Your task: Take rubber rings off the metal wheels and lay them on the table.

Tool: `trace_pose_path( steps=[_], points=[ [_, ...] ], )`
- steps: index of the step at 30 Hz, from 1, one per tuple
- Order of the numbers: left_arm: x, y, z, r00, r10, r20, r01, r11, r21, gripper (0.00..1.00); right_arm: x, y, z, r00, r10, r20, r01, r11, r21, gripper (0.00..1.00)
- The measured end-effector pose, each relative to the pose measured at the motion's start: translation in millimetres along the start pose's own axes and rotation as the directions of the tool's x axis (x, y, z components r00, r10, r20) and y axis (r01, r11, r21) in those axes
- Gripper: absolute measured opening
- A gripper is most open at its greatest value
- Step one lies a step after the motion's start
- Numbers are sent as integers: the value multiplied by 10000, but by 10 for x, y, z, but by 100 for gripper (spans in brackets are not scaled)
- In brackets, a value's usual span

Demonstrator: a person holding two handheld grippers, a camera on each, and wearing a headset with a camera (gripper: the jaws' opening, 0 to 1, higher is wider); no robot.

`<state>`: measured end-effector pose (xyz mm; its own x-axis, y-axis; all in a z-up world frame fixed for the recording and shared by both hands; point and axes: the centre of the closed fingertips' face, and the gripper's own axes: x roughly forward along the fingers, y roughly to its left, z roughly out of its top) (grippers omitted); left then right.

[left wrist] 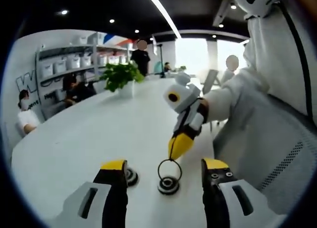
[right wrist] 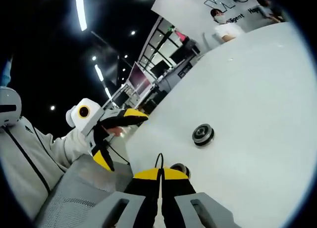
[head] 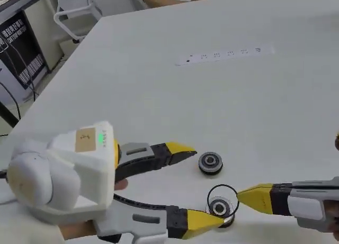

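Your left gripper (head: 205, 186) sat nearest, fingers apart, one on either side of the near metal wheel (head: 220, 208) and not clamping it. On your right gripper (head: 243, 193) the fingers were pinched together on the rubber ring (head: 222, 186), which stood raised with its lower edge at that wheel. The second wheel (head: 210, 163) stood just beyond on the bench (head: 159, 96).

Step judged: peeling the first ring. Next move likely calls for steadying the wheel, drawing the ring clear and laying it down.

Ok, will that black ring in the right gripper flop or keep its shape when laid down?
The rubber ring holds a round loop though the right gripper pinches only one edge, so probably springy, not limp. It looks thin, likely very light. Released on edge it might roll.
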<state>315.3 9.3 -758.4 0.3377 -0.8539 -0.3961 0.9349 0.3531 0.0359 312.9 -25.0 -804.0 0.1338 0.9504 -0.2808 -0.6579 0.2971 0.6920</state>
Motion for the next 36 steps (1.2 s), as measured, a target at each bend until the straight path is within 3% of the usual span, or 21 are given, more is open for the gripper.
trace_pose_path(
  steps=[7,16,26,36],
  points=[
    [-252,101,20,9972,746,-24,-746,9972,-19,72,-63,58,29,10000,-56,3,56,9999,-111,0],
    [-591,141,38,9887,1497,104,-1492,9881,-380,81,-110,174,78,9997,-158,-158,149,9982,-585,0],
    [-904,150,116,9763,2160,150,-2154,9760,-326,84,-92,376,198,9995,-93,-287,54,9910,-1340,0],
    [-1201,84,-77,9616,2741,-104,-2740,9584,-796,88,-11,495,261,9983,58,-584,-163,9831,-1821,0]
  ],
)
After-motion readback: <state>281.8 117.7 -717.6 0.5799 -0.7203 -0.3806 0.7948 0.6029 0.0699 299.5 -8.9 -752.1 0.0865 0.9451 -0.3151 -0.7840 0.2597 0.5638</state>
